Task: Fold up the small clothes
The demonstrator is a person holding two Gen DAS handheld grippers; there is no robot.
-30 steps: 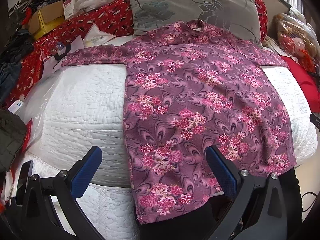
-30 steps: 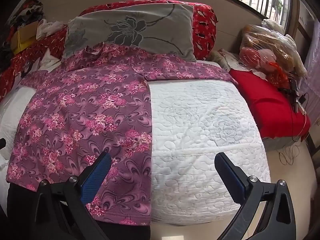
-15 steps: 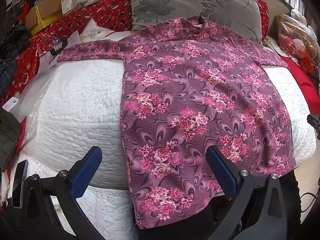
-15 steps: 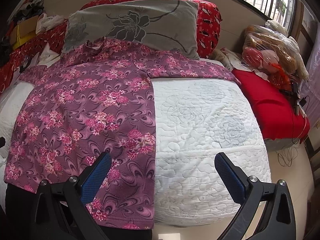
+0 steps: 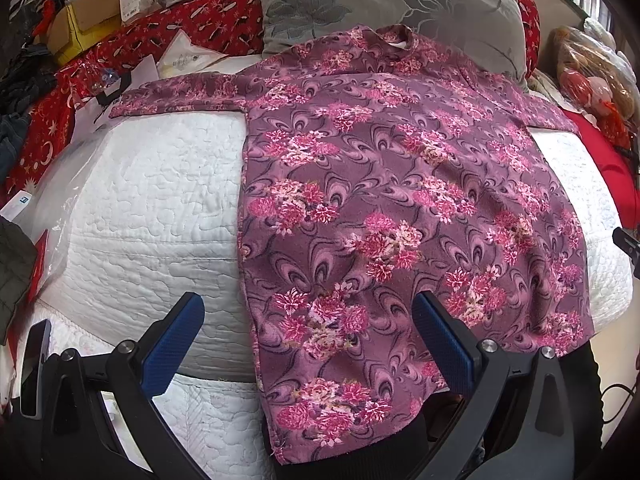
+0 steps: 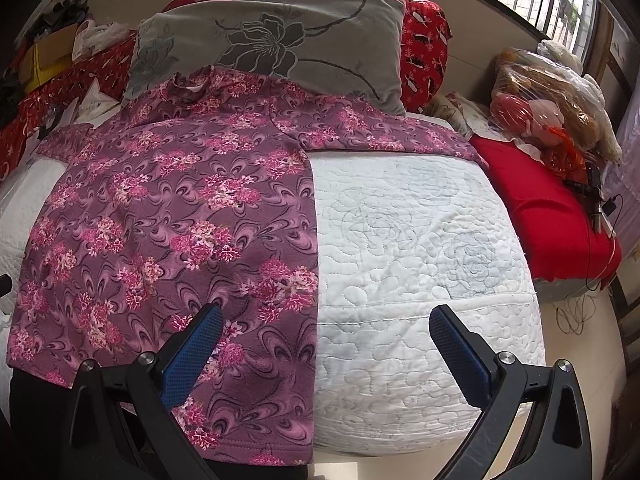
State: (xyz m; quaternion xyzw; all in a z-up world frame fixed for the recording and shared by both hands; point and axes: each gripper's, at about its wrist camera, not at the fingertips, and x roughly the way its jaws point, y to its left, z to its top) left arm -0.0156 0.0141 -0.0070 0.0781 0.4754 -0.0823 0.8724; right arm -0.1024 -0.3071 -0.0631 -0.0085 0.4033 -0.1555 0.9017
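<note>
L gripper [image 5: 306,344]: blue-padded jaws wide apart, nothing held, hovering over hem area of the purple floral long-sleeved top [image 5: 392,208]. R gripper [image 6: 326,354]: same, wide apart, empty, straddling the top's side edge. Top lies flat, front up, on the white quilted bed cover [image 6: 408,248], sleeves spread out sideways, hem hanging over near edge of bed. Collar rests against the grey flower-print pillow [image 6: 288,44]. Red patterned bedding [image 5: 208,24] behind; plastic-bagged soft toys [image 6: 556,104] far R.
</note>
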